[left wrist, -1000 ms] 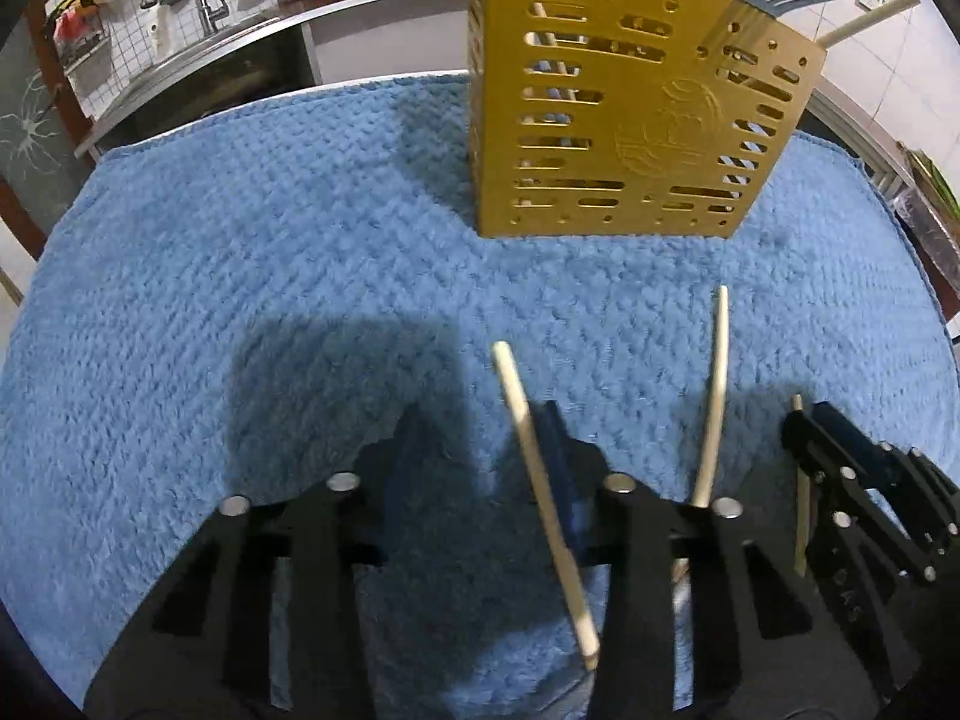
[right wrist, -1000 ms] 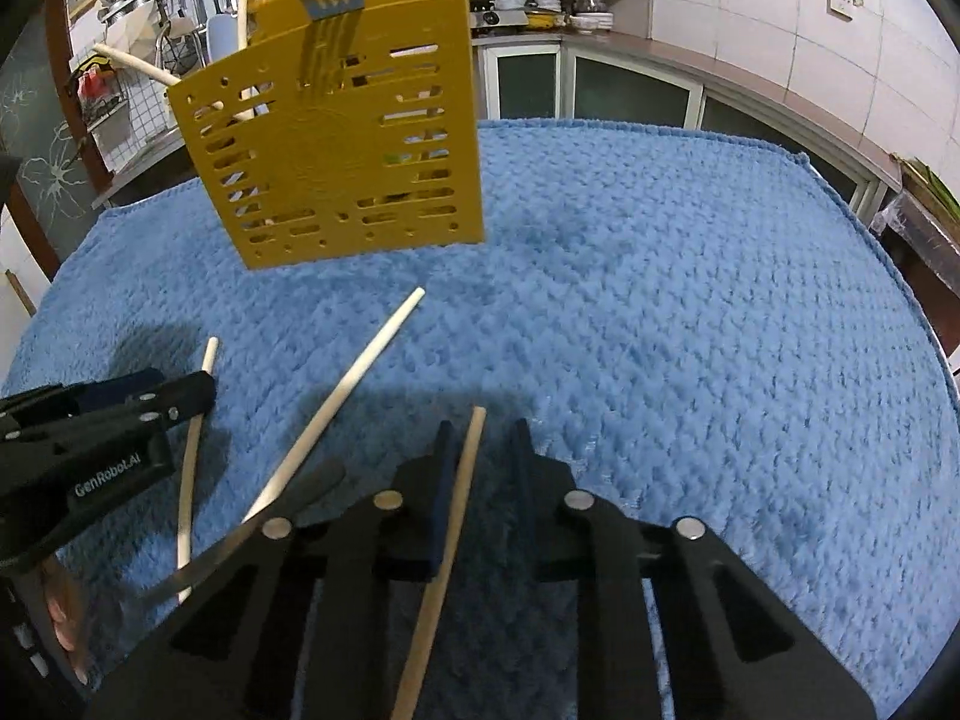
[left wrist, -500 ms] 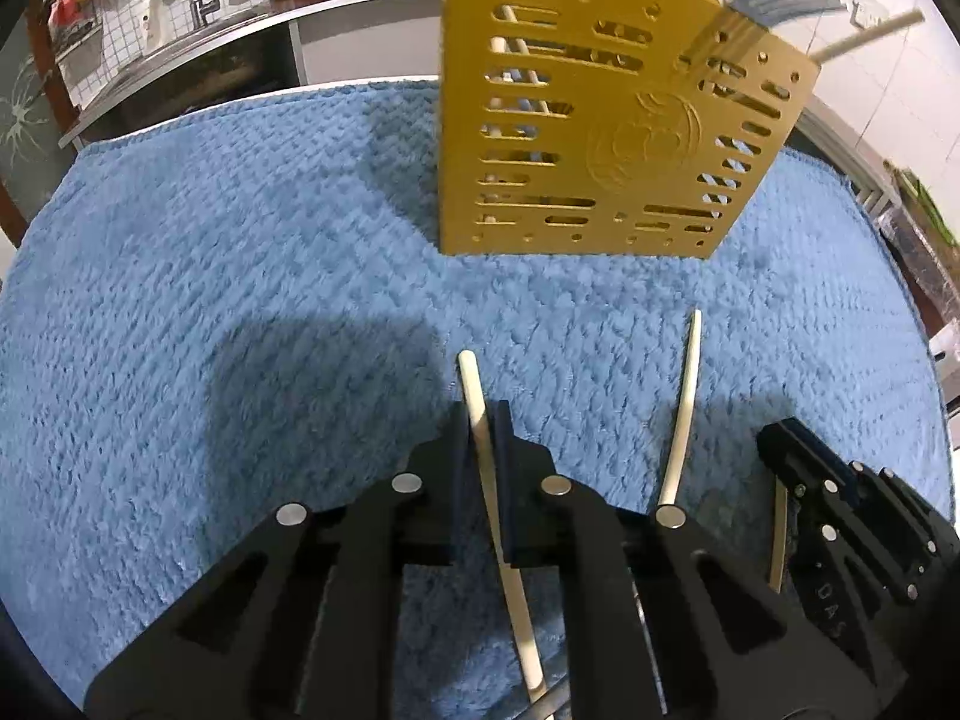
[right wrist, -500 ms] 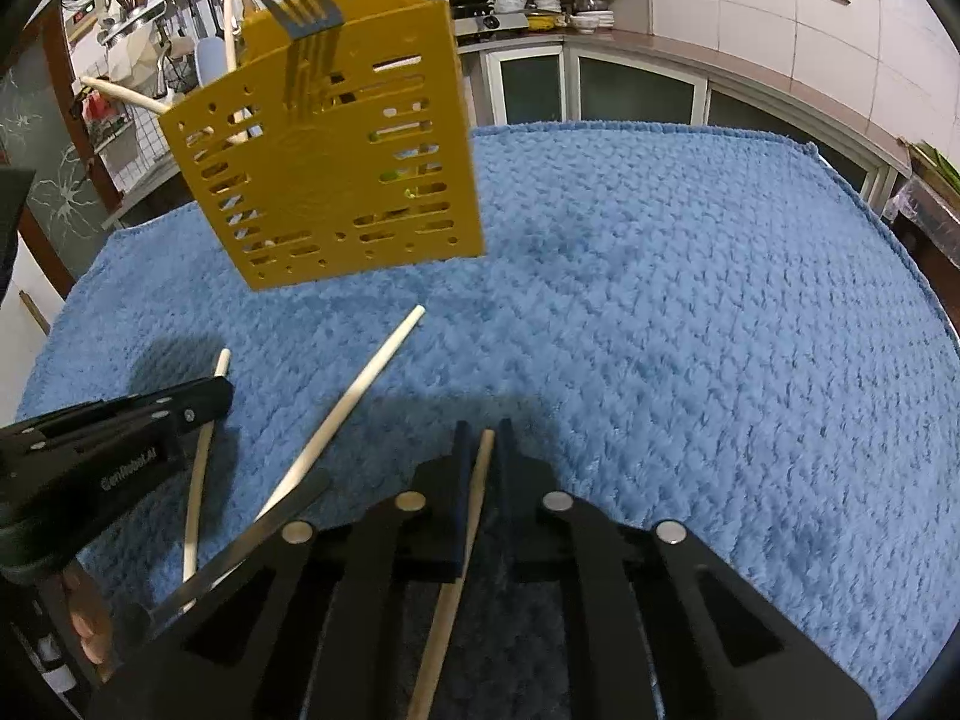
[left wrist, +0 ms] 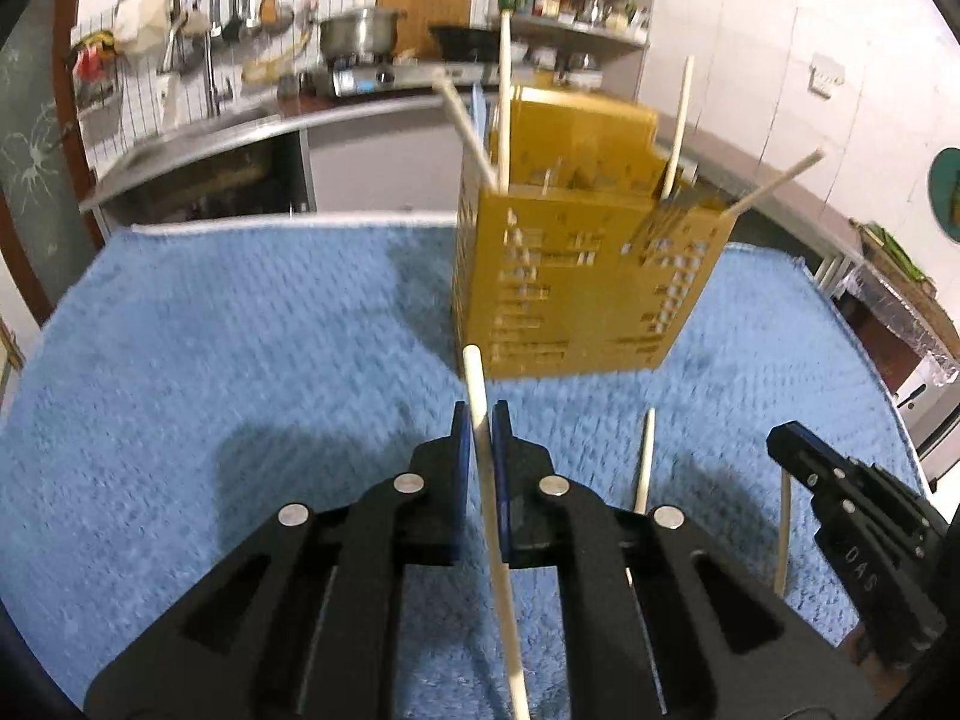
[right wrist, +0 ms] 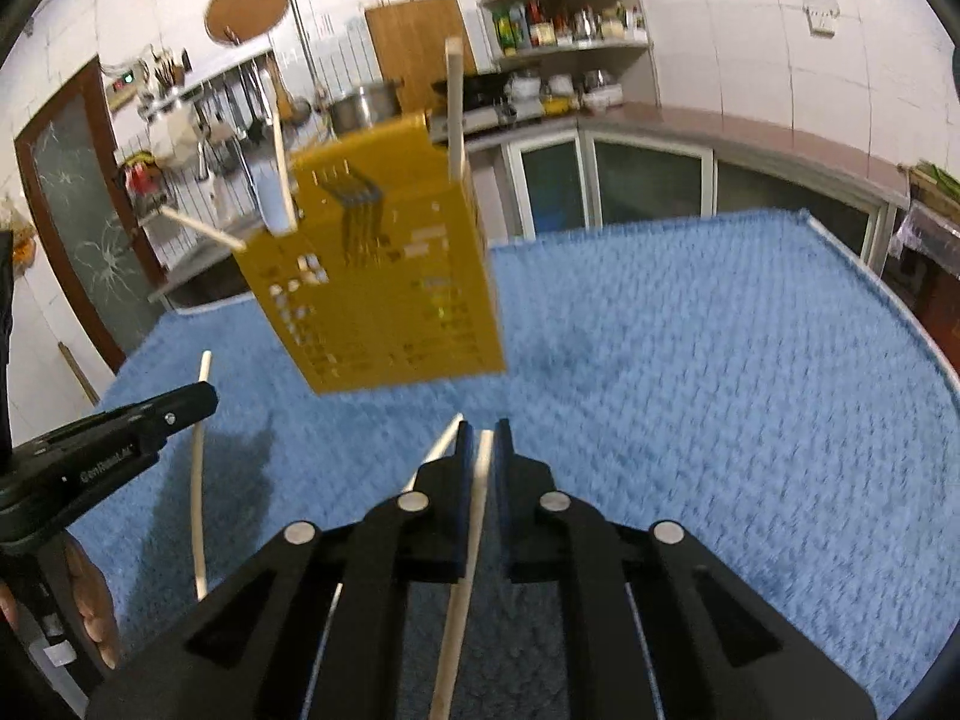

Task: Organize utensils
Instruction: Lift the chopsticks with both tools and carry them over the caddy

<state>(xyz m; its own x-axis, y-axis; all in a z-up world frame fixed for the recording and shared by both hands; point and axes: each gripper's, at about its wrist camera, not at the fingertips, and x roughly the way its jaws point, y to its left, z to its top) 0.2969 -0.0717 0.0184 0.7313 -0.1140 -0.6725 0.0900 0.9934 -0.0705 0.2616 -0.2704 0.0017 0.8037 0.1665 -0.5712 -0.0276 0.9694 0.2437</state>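
Observation:
A yellow slotted utensil holder (left wrist: 576, 276) stands on the blue towel (left wrist: 240, 330); it also shows in the right wrist view (right wrist: 384, 276). It holds several chopsticks and a fork (right wrist: 360, 204). My left gripper (left wrist: 478, 414) is shut on a pale chopstick (left wrist: 489, 498), lifted above the towel. My right gripper (right wrist: 480, 432) is shut on another chopstick (right wrist: 468, 546). The right gripper shows at the right of the left wrist view (left wrist: 864, 528), the left gripper at the left of the right wrist view (right wrist: 102, 450).
Loose chopsticks lie on the towel: two in the left wrist view (left wrist: 643, 462) (left wrist: 782, 534), and two in the right wrist view (right wrist: 199, 480) (right wrist: 438, 450). Kitchen counters, a sink and shelves surround the table.
Both grippers closed on their chopsticks and lifted them off the towel, tilting up so the views now show the kitchen behind the holder.

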